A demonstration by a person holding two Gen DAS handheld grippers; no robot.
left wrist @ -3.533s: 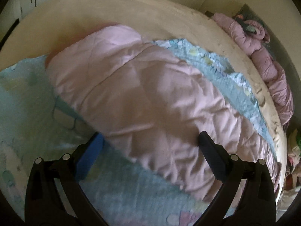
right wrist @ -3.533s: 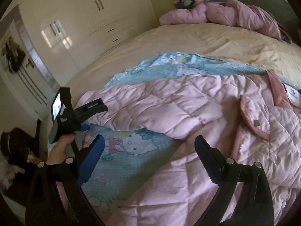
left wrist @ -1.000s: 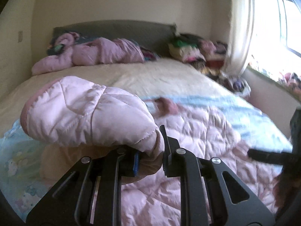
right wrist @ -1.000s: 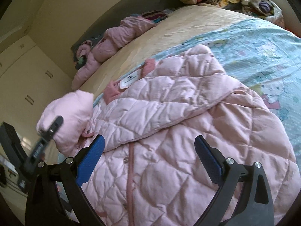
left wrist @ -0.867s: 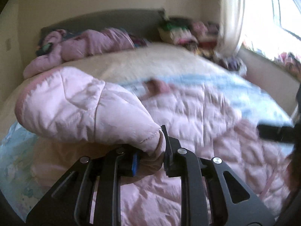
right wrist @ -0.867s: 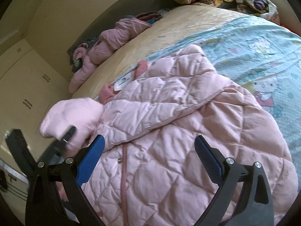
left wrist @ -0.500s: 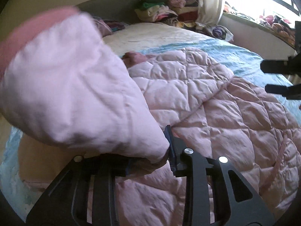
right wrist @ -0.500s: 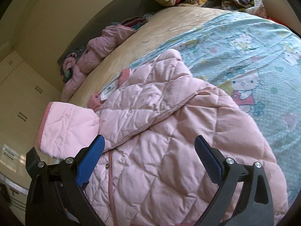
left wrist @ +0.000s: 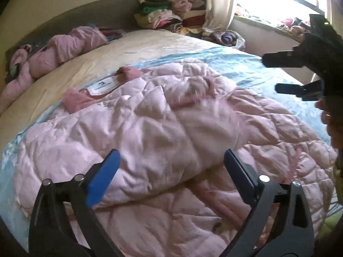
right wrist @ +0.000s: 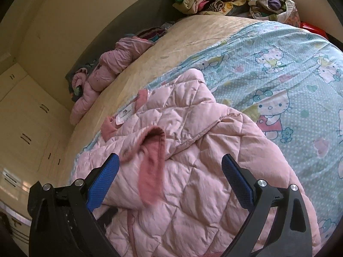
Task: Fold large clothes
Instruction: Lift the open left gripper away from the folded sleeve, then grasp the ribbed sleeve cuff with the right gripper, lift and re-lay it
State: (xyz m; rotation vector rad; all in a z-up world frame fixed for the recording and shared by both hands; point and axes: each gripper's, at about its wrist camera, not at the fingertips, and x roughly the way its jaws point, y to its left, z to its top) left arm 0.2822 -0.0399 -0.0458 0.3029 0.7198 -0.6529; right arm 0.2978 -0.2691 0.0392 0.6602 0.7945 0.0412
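A large pink quilted coat lies spread on the bed, its collar and white label toward the headboard. One sleeve lies folded across the coat's body; its darker pink cuff shows in the right wrist view, on the coat. My left gripper is open and empty just above the folded sleeve. My right gripper is open and empty above the coat; it also shows in the left wrist view at the right.
The coat rests on a light blue Hello Kitty blanket over a cream bedsheet. Another pink garment lies by the grey headboard. A pile of clothes stands at the far corner near the curtain and window.
My left gripper carried the sleeve over the coat, opened and let it go; the sleeve now lies folded across the body. The right gripper stayed open.
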